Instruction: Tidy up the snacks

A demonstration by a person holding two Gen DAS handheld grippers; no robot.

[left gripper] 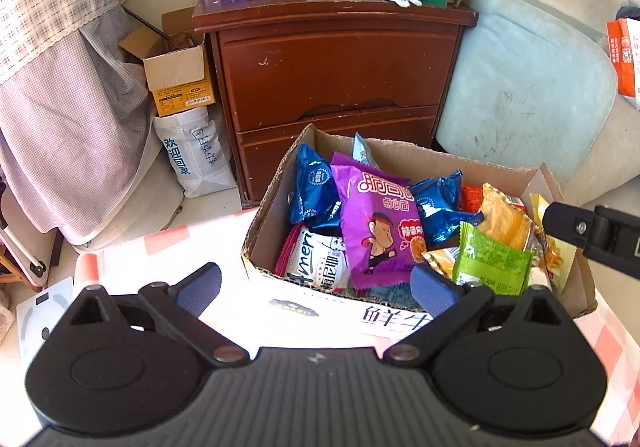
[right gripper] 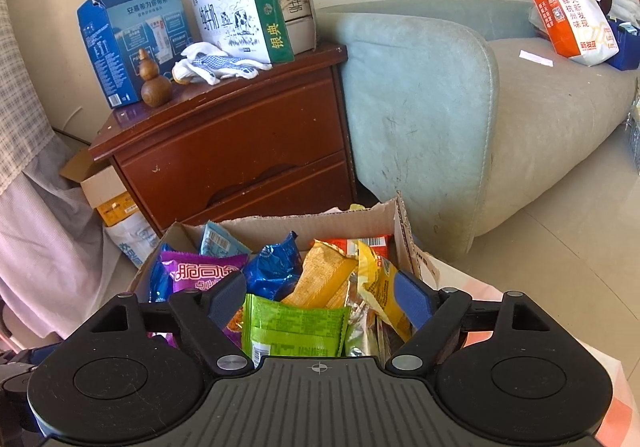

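The left gripper (left gripper: pixel 316 287) is spread wide with nothing between its pads, poised at the near wall of the box (left gripper: pixel 256 247). The right gripper (right gripper: pixel 320 303) is also spread, hanging over the box's right half; the green packet (right gripper: pixel 292 327) lies between its pads, but they do not press on it. Its tip shows at the right edge of the left view.

The step in hand looks like reaching for the next snack. To do it well, pick 1 packet lying on top, such as the green packet or the purple packet (left gripper: pixel 376 223), and close on a flat edge or seam rather than the puffed middle, so it neither slips nor bursts. Keep the 2 grippers apart so they do not meet over the box.

The box sits on a checked tablecloth (left gripper: pixel 172 247) and is heaped full: 2 blue packets (left gripper: pixel 316 187), yellow packets (right gripper: pixel 324 279), a white packet (left gripper: pixel 320 259) and a red one (right gripper: pixel 368 243) at the back. Beyond it stands a nightstand (left gripper: pixel 332 67) bearing milk cartons (right gripper: pixel 240 11).
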